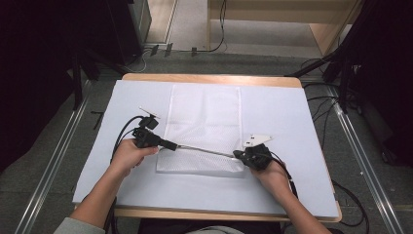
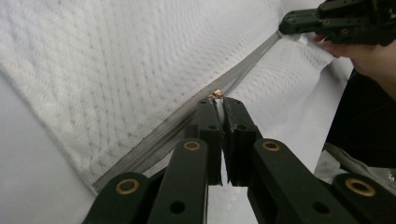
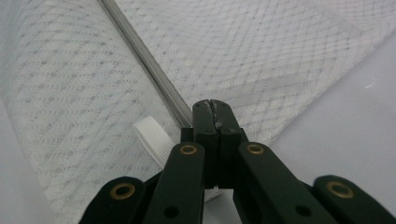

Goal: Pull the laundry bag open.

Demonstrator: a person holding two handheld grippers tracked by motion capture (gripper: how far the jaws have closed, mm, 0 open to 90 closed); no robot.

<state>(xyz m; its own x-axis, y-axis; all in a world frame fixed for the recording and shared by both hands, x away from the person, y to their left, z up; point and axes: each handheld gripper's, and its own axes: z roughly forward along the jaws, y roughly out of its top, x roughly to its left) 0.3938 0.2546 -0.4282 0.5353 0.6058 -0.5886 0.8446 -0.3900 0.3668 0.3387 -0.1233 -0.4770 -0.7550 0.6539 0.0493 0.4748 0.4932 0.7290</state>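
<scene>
- High view: white mesh bag (image 1: 202, 131) lies flat mid-counter (image 1: 292, 112); left tongs (image 1: 171, 145) and right tongs (image 1: 238, 154) meet its near edge.
- Left gripper view: left tongs (image 2: 219, 100) clenched on small brass zipper pull (image 2: 216, 94) on the zipper (image 2: 187, 121).
- Right gripper view: right tongs (image 3: 211, 106) clenched on the zipper's (image 3: 140, 51) end, white tab (image 3: 154, 137) beside.

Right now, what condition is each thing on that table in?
Mesh bag: flat on the table, near edge lifted taut.
Zipper: stretched straight between both tools.
Zipper pull: pinched.
Left tool: shut on zipper pull.
Right tool: shut on the bag's zipper end.
</scene>
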